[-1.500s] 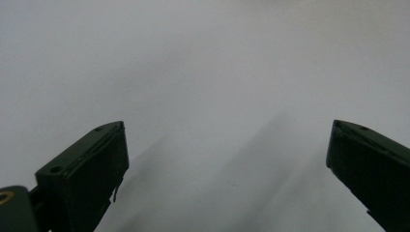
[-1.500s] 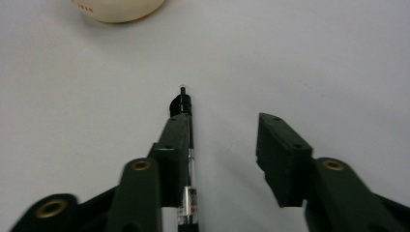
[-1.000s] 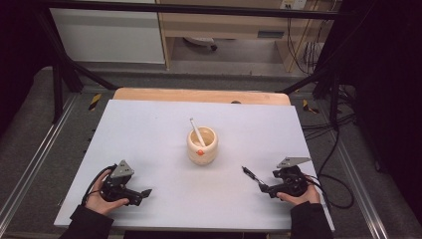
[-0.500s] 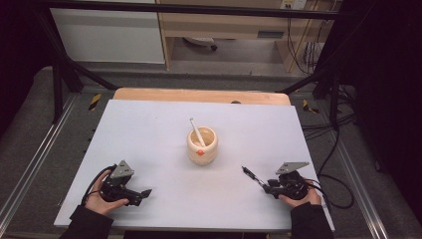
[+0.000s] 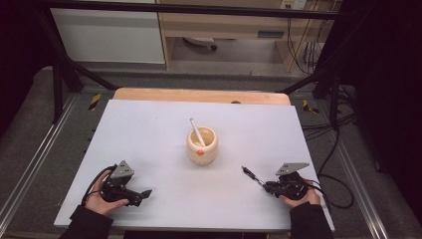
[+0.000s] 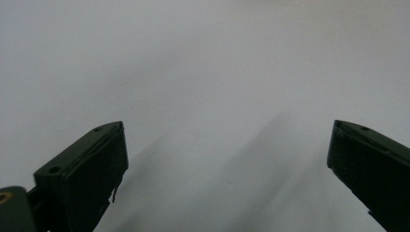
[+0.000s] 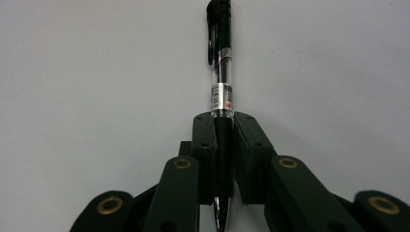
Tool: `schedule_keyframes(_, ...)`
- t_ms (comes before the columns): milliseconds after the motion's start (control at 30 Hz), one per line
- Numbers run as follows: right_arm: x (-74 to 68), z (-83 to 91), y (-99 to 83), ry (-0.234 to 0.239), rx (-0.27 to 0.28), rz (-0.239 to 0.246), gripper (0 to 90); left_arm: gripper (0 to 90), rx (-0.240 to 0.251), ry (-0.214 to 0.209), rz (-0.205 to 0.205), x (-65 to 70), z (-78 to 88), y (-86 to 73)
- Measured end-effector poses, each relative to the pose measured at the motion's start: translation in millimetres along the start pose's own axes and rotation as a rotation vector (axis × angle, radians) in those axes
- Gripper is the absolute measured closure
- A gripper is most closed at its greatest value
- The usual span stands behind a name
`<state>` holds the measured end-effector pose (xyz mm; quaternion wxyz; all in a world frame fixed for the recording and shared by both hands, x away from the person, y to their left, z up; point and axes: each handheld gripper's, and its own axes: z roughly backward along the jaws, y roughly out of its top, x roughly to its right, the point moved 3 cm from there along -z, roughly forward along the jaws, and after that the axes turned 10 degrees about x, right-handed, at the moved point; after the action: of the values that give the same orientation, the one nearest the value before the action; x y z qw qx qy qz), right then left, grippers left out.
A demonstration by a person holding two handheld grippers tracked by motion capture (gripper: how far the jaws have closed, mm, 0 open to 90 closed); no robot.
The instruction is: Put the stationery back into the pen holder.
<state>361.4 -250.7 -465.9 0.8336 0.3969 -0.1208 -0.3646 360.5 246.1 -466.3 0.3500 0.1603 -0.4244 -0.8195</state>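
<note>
— Gripping the black-and-clear plastic ballpoint pen [image 7: 220, 82], are the right tongs [image 5: 267, 186]?

— Yes. Their jaws have just been closing, and now the pads press the barrel between them, its clip end jutting out past the tips, its point back toward the hand.

— Which way does the cream ceramic mug [image 5: 202, 146] lie from there?

— Up and to the left in the high view, mid-counter [image 5: 149, 124], with a white stick [image 5: 197, 131] leaning in it. The pen's long axis already aims roughly that way.

— And the left tongs [image 5: 141, 195]?

— Standing wide with nothing between them, low on the counter. Both hands sit about equally far from the mug; only the right carries anything.
</note>
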Motion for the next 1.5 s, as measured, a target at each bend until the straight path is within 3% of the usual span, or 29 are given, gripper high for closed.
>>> schedule_keyframes(167, 1.1, 0.7, 1.0, -0.004, 0.000, -0.022, 80.6, 0.9, 0.003, -0.002, -0.001, 0.5, 0.4, 0.5)
schedule_keyframes(400, 1.7, 8.0, 6.8, 0.003, 0.042, -0.056, 80.7, 0.7, 0.006, -0.008, -0.009, 1.7, 0.1, 1.4)
schedule_keyframes(533, -0.8, 10.9, 12.6, 0.011, 0.056, -0.044, 80.8, 0.5, 0.017, -0.018, -0.017, 3.5, 0.7, 3.0)
schedule_keyframes(933, -19.6, 2.9, 28.8, 0.098, 0.050, -0.012, 80.8, 1.1, 0.024, -0.022, -0.061, 10.0, -0.8, 7.3)
schedule_keyframes(1500, -52.2, -22.9, 54.0, 0.218, 0.035, 0.050, 80.8, 2.8, 0.031, -0.037, -0.179, 29.8, -11.9, 21.2)
